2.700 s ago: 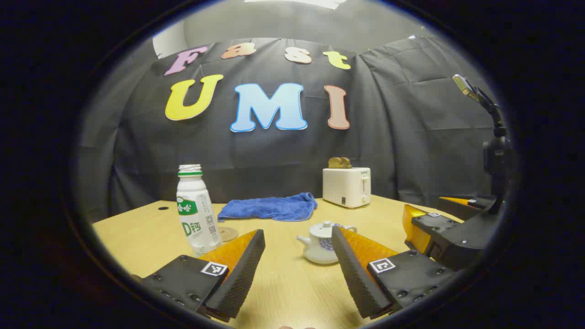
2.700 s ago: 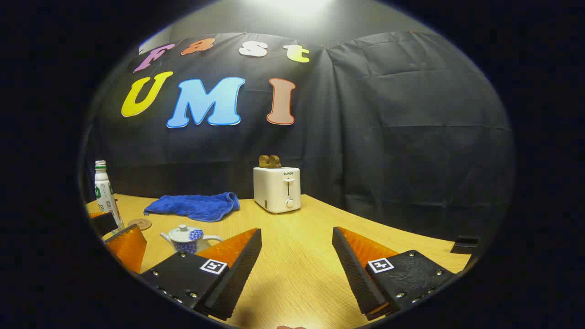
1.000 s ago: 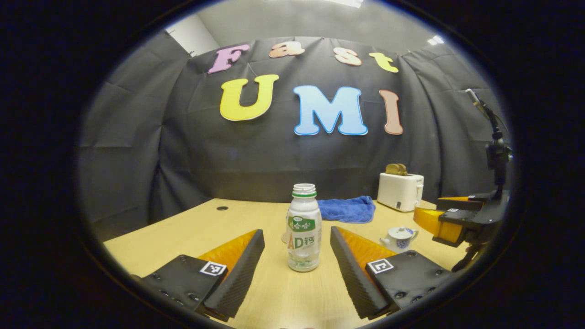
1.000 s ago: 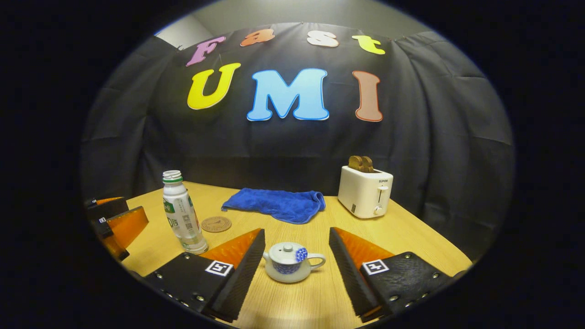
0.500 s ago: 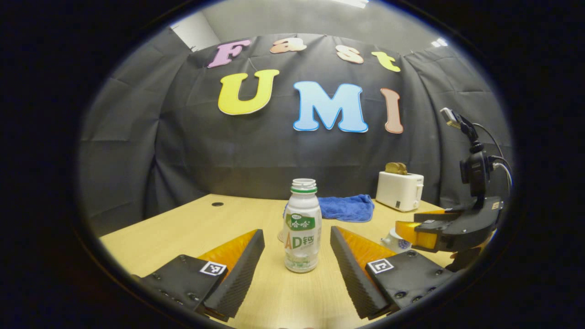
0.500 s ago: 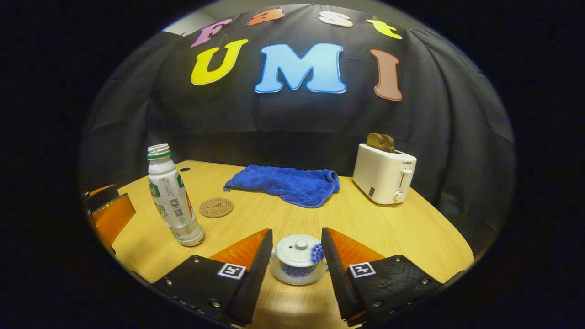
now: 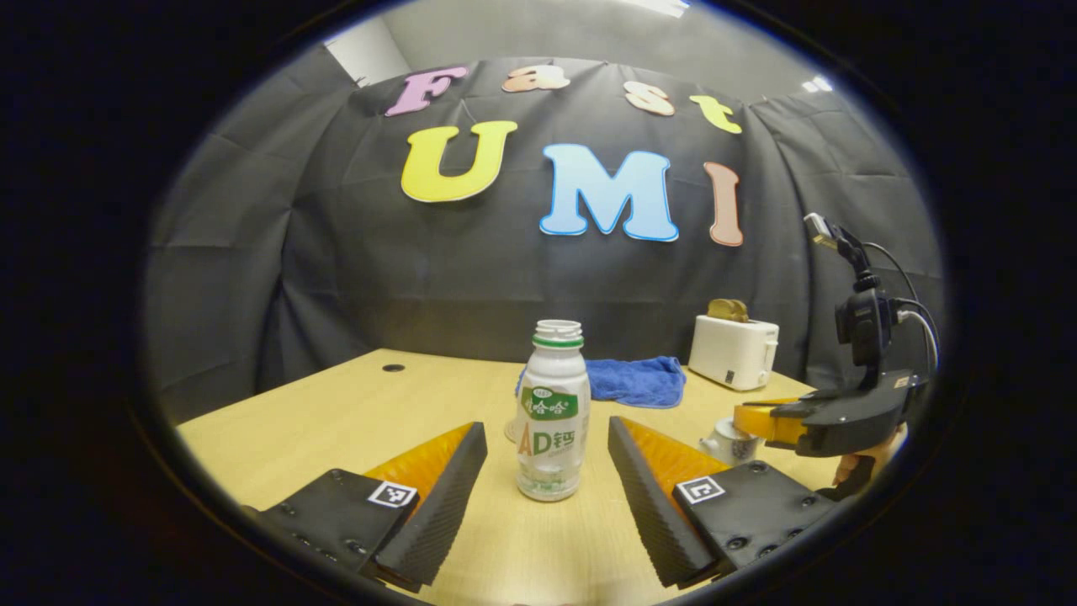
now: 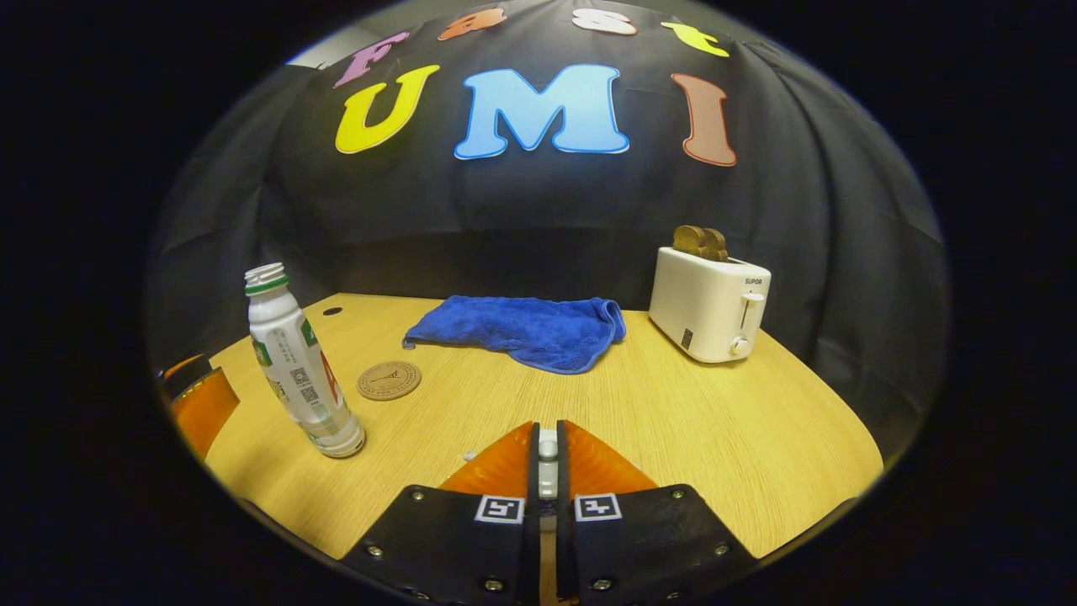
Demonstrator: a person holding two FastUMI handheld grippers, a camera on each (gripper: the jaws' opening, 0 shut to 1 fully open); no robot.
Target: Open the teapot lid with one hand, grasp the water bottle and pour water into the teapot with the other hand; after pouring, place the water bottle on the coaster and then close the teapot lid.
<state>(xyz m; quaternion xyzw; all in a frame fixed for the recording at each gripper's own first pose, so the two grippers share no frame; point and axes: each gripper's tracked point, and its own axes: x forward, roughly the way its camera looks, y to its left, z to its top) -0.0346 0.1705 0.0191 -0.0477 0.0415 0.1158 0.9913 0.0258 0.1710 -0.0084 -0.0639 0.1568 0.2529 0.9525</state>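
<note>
A white bottle [image 7: 551, 412] with a green label and no cap stands upright on the wooden table, just beyond the tips of my open left gripper [image 7: 547, 427], which does not touch it. The same bottle [image 8: 294, 370] stands at the left of the right gripper view, next to a round brown coaster [image 8: 389, 380]. My right gripper [image 8: 547, 433] is shut on the knob of the teapot lid [image 8: 548, 450], and its fingers hide the pot below. From the left gripper view, the right gripper [image 7: 808, 417] sits level over the small white teapot [image 7: 719, 439].
A blue towel [image 8: 522, 331] lies at the back of the table [image 8: 715, 421]. A white toaster [image 8: 708, 307] holding bread stands at the back right. One finger of the left gripper [image 8: 198, 408] shows at the left edge. A hand [image 7: 867, 463] holds the right gripper.
My right gripper came down over the teapot and shut on the lid's knob. My left gripper edged a little closer to the bottle and stayed open.
</note>
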